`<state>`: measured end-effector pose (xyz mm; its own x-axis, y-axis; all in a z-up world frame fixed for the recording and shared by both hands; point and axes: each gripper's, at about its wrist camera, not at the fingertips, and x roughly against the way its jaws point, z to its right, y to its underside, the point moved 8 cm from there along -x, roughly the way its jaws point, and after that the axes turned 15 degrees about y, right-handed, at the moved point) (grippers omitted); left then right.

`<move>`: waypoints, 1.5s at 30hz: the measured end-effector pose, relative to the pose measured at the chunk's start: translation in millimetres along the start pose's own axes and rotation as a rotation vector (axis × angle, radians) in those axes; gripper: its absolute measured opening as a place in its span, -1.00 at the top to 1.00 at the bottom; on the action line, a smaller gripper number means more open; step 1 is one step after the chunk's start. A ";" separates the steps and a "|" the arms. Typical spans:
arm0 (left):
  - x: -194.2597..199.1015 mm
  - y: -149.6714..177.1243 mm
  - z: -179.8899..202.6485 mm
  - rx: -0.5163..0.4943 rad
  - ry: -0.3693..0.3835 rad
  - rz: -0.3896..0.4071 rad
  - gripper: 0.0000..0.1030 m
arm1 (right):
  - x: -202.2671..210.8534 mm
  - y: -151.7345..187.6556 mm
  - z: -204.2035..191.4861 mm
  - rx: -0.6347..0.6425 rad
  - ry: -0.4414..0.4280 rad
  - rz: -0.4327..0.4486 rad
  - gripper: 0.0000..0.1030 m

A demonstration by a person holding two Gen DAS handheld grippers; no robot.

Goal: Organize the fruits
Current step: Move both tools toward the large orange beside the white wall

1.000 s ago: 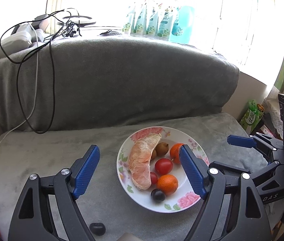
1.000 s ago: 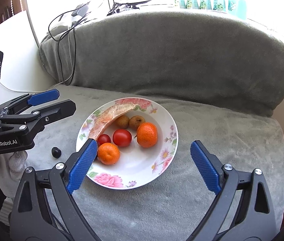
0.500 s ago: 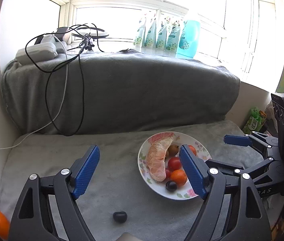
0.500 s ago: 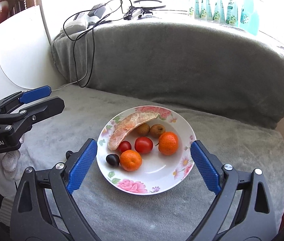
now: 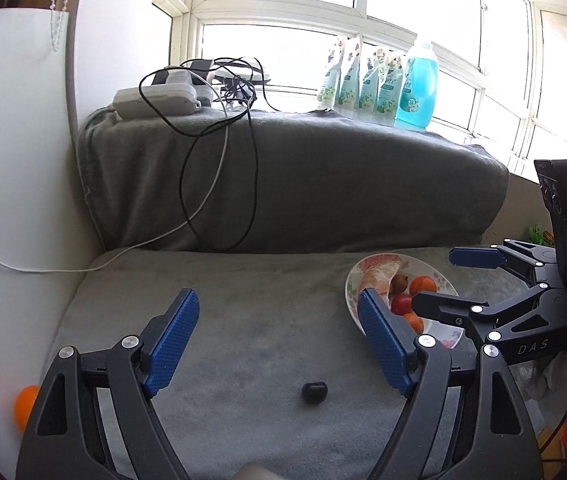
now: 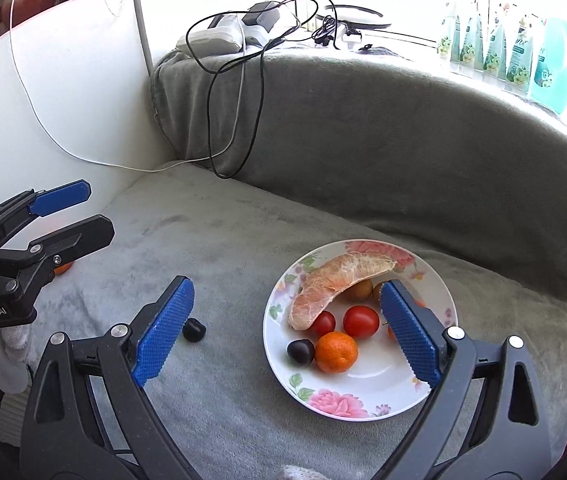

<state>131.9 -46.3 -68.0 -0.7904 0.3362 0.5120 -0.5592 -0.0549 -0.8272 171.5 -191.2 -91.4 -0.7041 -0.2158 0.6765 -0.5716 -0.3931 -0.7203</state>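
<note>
A flowered white plate (image 6: 367,396) on the grey blanket holds a peeled pomelo segment (image 6: 335,284), tomatoes (image 6: 360,321), a tangerine (image 6: 336,351), small brown fruits and a dark plum (image 6: 300,351). A loose dark plum (image 5: 314,391) lies on the blanket, low between the fingers of my left gripper (image 5: 279,344), which is open and holds nothing. My right gripper (image 6: 287,340) is open over the plate's left part; the same loose dark plum (image 6: 193,330) shows beside its left finger. A tangerine (image 5: 23,406) sits at the blanket's left edge, partly hidden behind the left gripper (image 6: 63,216) in the right wrist view.
The blanket-covered backrest (image 5: 323,184) rises behind the seat. Cables (image 5: 219,160) and a power strip (image 5: 155,100) lie on its left end. Detergent bottles (image 5: 383,80) line the windowsill. A white panel (image 5: 15,160) bounds the left side. The right gripper (image 5: 483,292) hangs over the plate (image 5: 349,292).
Both grippers have drawn back and swung left. The plate slid right in both views. The loose plum and the tangerine at the left edge came into fuller view. Both stayed open.
</note>
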 end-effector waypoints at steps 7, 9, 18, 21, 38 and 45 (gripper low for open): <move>34.3 14.1 -26.7 0.040 -0.079 0.032 -0.58 | -13.8 -6.6 -37.4 0.056 -0.036 -0.020 -0.87; 45.7 20.2 -36.2 0.064 -0.097 0.040 -0.58 | -17.1 -8.8 -48.0 0.064 -0.045 -0.022 -0.87; 88.4 53.3 -84.4 0.169 -0.184 0.059 -0.58 | -23.0 -24.3 -96.7 0.105 -0.153 -0.018 -0.87; 100.0 70.0 -99.7 0.218 -0.211 0.057 -0.58 | -24.2 -28.9 -117.6 0.135 -0.189 -0.006 -0.87; 125.8 127.0 -156.3 0.395 -0.294 0.055 -0.53 | -48.0 -39.7 -246.5 0.196 -0.550 -0.114 -0.87; 122.8 138.4 -169.1 0.428 -0.296 0.039 -0.29 | -67.6 -36.1 -285.9 0.187 -0.674 -0.221 -0.76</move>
<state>-0.2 146.4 -158.7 -0.8150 0.0495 0.5773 -0.5311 -0.4620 -0.7103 119.2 93.1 -155.0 -0.1347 -0.5931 0.7938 -0.5459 -0.6242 -0.5589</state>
